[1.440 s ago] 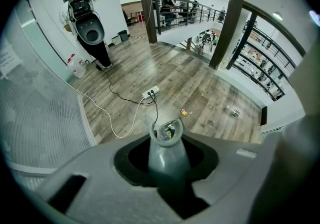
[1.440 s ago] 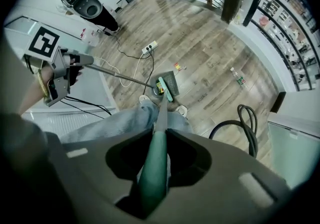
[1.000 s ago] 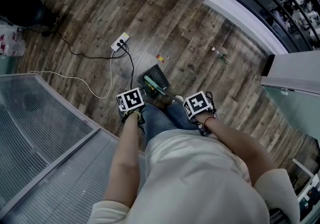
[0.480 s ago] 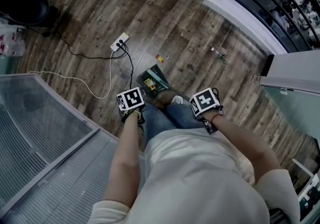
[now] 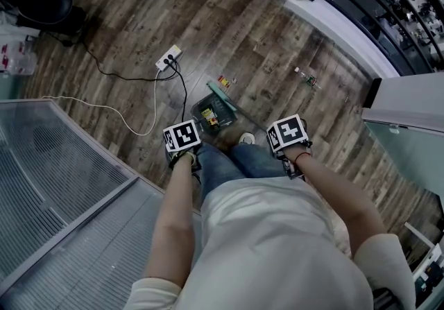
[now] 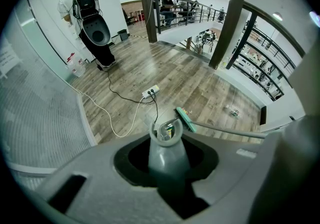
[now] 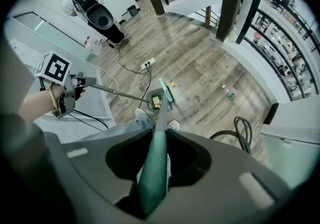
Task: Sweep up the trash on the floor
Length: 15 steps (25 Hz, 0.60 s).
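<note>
My left gripper (image 6: pixel 167 157) is shut on the grey handle of the dark dustpan (image 5: pixel 210 114), which rests on the wood floor in front of my feet. A yellow wrapper (image 7: pixel 155 100) lies inside the pan. My right gripper (image 7: pixel 154 170) is shut on the green grip of the broom. The teal broom head (image 5: pixel 222 96) sits at the pan's far edge. Small bits of trash (image 5: pixel 223 81) lie just beyond the broom head. A small bottle (image 5: pixel 305 78) lies farther right. In the head view both marker cubes show, left (image 5: pixel 182 136) and right (image 5: pixel 288 133).
A white power strip (image 5: pixel 168 57) with black and white cables lies left of the pan. A glass wall (image 5: pixel 62 184) runs along my left. A railing and dark post (image 6: pixel 227 20) stand at the right. A person with a backpack (image 6: pixel 85 12) stands far off. A coiled hose (image 7: pixel 241 129) lies near my right foot.
My right gripper has shifted right and the broom head has swung from over the dustpan to its far edge, uncovering the yellow wrapper inside. The left gripper has held still.
</note>
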Motion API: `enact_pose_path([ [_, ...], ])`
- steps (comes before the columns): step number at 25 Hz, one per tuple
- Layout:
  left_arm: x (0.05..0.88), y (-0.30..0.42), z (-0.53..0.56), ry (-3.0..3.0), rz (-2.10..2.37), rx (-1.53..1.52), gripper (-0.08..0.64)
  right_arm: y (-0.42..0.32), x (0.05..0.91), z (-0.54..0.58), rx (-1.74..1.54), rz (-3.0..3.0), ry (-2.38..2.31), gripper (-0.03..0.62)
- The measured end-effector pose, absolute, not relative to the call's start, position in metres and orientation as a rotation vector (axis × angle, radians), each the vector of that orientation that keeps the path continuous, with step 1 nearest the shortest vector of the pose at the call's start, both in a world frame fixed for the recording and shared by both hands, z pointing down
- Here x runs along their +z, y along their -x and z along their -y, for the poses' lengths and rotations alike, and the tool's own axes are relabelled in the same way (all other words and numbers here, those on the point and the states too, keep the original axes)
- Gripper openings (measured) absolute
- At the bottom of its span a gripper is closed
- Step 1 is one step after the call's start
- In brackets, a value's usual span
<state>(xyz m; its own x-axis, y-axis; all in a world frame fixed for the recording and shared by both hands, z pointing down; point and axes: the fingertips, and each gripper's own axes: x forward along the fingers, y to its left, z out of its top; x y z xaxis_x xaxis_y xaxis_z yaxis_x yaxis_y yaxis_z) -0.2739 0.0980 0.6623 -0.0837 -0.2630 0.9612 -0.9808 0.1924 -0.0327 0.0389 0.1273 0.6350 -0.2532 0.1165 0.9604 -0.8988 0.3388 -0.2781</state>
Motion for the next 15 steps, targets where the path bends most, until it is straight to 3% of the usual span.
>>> enact_pose_path([
  [15, 0.66, 0.289, -0.104, -1.23, 1.511, 0.95, 0.092, -0.025, 0.634, -0.11, 1.212, 1.511, -0.855, 0.097],
])
